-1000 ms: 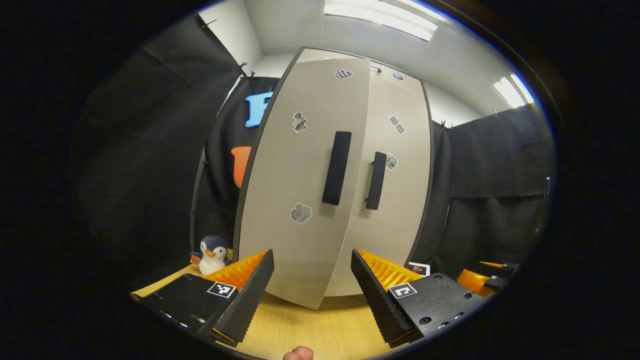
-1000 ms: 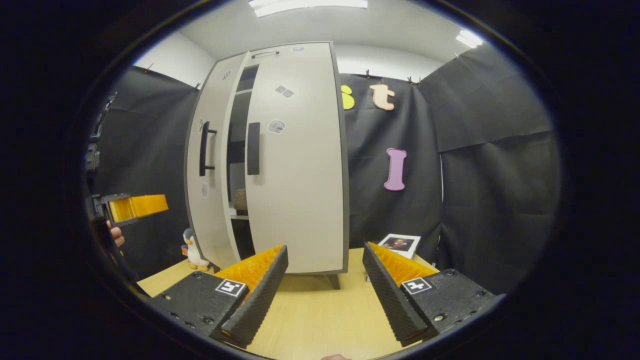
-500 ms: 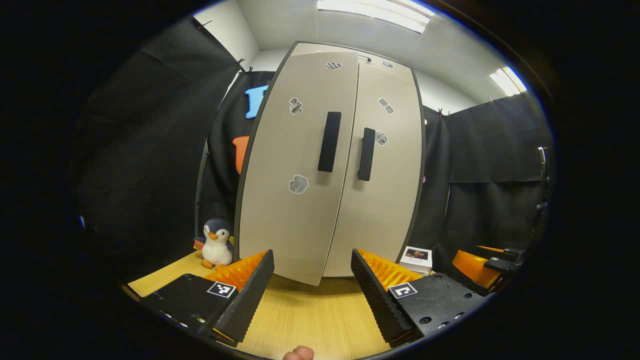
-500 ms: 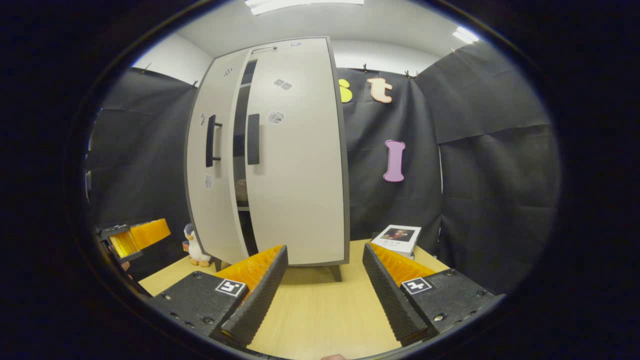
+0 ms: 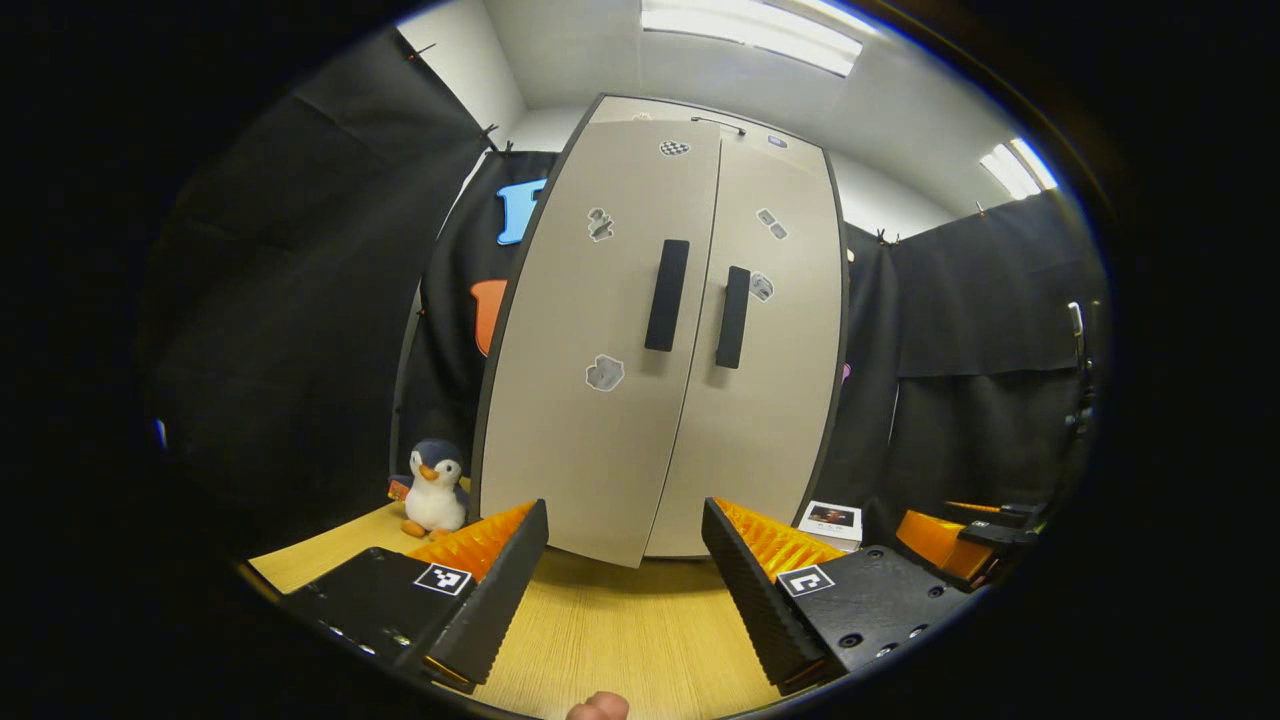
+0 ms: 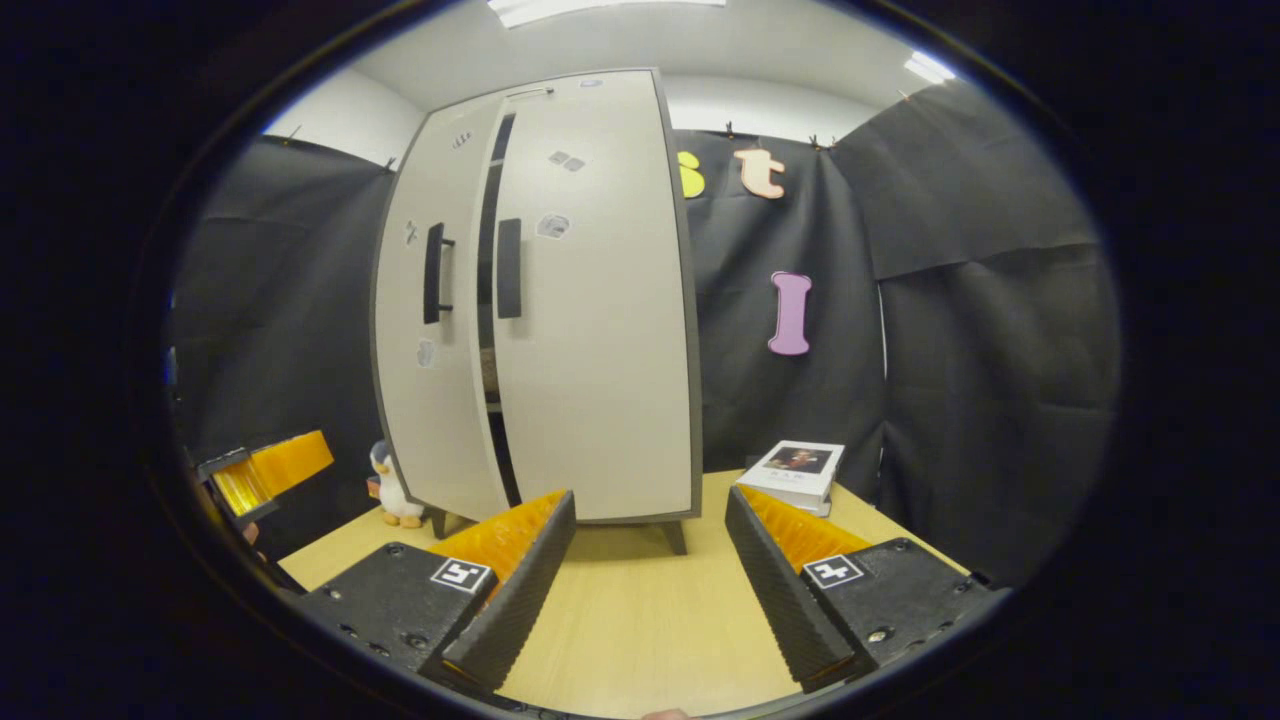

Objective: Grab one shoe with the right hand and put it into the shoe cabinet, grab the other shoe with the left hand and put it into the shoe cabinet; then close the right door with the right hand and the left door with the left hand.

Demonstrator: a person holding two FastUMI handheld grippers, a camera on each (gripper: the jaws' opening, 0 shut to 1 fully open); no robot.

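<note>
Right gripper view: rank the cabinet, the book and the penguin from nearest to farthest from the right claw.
1. Book, ahead on the right, on the table.
2. Cabinet, ahead, left of centre; close to the book's range.
3. Penguin, far left, beside the cabinet's left door.

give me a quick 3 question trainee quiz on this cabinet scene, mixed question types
1. True or false: the left door of the shoe cabinet is fully shut.
2. What toy stands on the table beside the cabinet? A) teddy bear B) penguin C) duck
3. Fill in: both the left gripper and the right gripper have their jaws ____.

Key:
1. False; the right gripper view shows a dark gap beside the right door.
2. B, the penguin.
3. open
</note>
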